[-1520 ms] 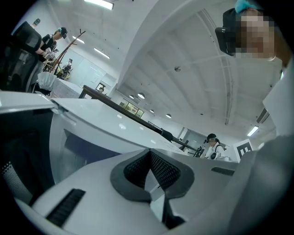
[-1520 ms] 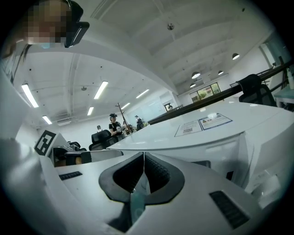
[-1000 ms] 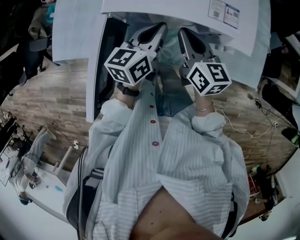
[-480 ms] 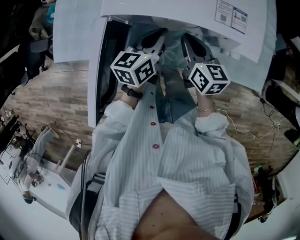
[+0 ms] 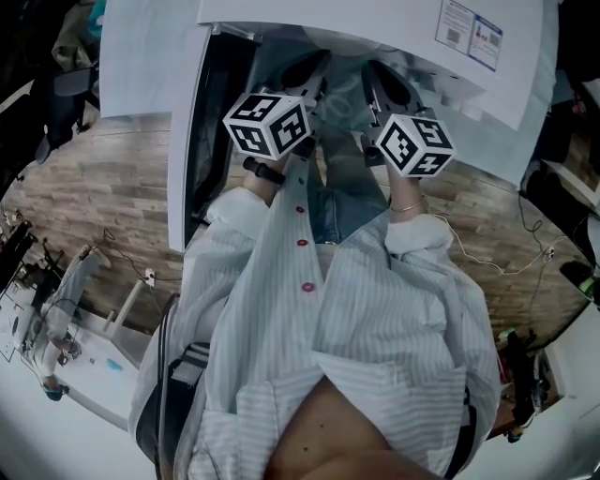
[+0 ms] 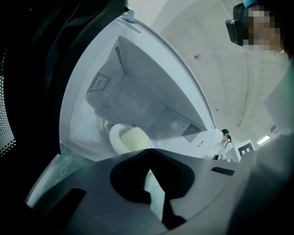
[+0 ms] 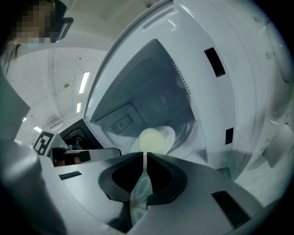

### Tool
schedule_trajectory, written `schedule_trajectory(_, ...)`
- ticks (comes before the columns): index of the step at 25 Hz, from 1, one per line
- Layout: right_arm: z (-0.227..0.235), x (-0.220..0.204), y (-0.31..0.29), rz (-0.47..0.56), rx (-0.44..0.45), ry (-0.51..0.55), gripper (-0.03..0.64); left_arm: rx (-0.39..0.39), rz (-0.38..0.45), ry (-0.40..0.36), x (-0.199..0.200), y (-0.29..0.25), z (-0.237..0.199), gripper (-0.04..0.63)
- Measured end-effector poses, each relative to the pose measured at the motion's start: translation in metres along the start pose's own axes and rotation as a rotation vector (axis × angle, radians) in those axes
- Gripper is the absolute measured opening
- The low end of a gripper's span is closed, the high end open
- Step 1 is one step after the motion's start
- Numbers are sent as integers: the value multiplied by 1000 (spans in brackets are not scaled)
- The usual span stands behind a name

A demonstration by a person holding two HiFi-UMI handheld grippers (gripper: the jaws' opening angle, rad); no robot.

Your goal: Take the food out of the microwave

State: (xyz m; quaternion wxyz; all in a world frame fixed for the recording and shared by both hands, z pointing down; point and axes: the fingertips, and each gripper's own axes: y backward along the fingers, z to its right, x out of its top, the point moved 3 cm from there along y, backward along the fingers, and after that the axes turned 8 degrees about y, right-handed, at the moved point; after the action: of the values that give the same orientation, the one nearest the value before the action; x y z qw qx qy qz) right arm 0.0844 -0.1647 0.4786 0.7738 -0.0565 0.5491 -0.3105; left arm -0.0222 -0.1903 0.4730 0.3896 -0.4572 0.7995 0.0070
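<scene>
The white microwave (image 5: pixel 375 28) stands with its door (image 5: pixel 187 141) swung wide to the left. Inside, a pale yellow round piece of food (image 6: pixel 134 139) lies on a white plate (image 6: pixel 115 137) on the cavity floor. The right gripper view shows the same food (image 7: pixel 150 140) and plate (image 7: pixel 170 134). My left gripper (image 6: pixel 149 150) and right gripper (image 7: pixel 145 154) hover side by side just outside the opening, pointing in at the plate. Both are shut with nothing between the fingers. Seen from the head, the left gripper (image 5: pixel 309 70) and right gripper (image 5: pixel 380 75) reach under the microwave's top edge.
The dark inner face of the door (image 6: pixel 27 92) flanks my left gripper closely. The cavity's right wall and front frame (image 7: pixel 239 92) flank my right gripper. A person (image 6: pixel 225 140) stands far behind. Cables (image 5: pixel 497 253) trail over the wooden floor, and a white bench (image 5: pixel 56 347) sits lower left.
Both grippers have sunk a little in front of the microwave opening, side by side. Their jaws stayed shut and the food has not moved.
</scene>
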Motion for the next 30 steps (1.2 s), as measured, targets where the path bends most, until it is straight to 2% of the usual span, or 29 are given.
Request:
schedule_trajectory(7, 9, -6, -7, -15, -6, -46, 35, 32, -9, 39, -4, -3, -12, 9)
schedule_trajectory(14, 14, -12, -11, -19, -5, -96, 38, 23, -2, 147, -7, -5, -20, 12)
schedule_trajectory(16, 15, -13, -12, -17, 1, -112, 53, 27, -4, 192, -10, -5, -24, 39)
schedule_trajectory(18, 15, -14, -14, -21, 14, -130, 102, 29, -7, 226, -12, -6, -27, 69)
schedule_trajectory(24, 14, -19, -20, -37, 27, -171, 146, -7, -6, 339, -16, -11, -27, 123)
schedule_trajectory(30, 12, -23, -27, -45, 32, -196, 169, -6, -1, 437, -20, -15, -34, 132)
